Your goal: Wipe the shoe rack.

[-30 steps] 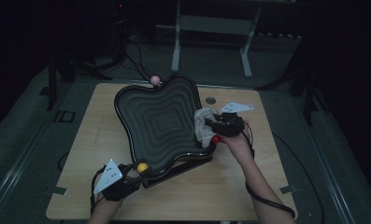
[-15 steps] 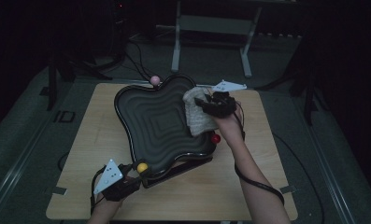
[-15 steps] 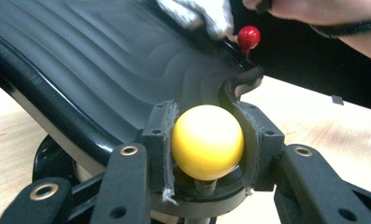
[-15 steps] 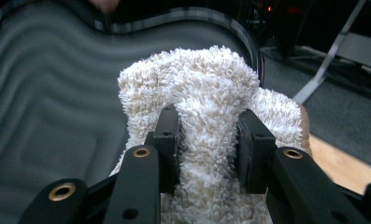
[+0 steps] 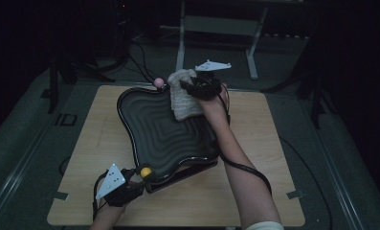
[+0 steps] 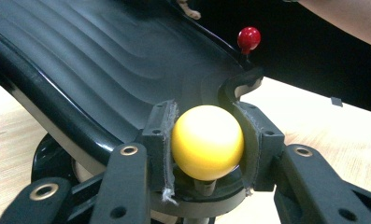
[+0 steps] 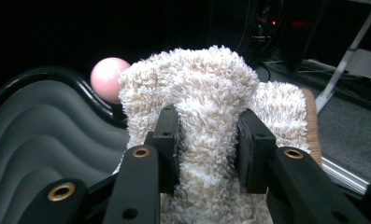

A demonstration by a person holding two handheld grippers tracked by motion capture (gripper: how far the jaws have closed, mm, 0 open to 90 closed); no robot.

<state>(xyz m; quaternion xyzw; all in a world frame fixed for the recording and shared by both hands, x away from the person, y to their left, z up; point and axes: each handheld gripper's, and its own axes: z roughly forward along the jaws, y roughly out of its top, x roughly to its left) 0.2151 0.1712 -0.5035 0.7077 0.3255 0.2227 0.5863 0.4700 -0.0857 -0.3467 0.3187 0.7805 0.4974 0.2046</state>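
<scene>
Now the fluffy cloth [image 5: 184,93] is pinched by the right gripper [image 5: 193,87] over the black tray [image 5: 163,134]; the yellow knob [image 6: 207,141] is clamped by the left gripper [image 6: 206,154]

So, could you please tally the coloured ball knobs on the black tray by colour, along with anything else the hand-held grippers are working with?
Yellow ball knob: 1
Red ball knob: 1
Pink ball knob: 1
Black wavy tray: 1
White fluffy cloth: 1
Total: 5
</scene>
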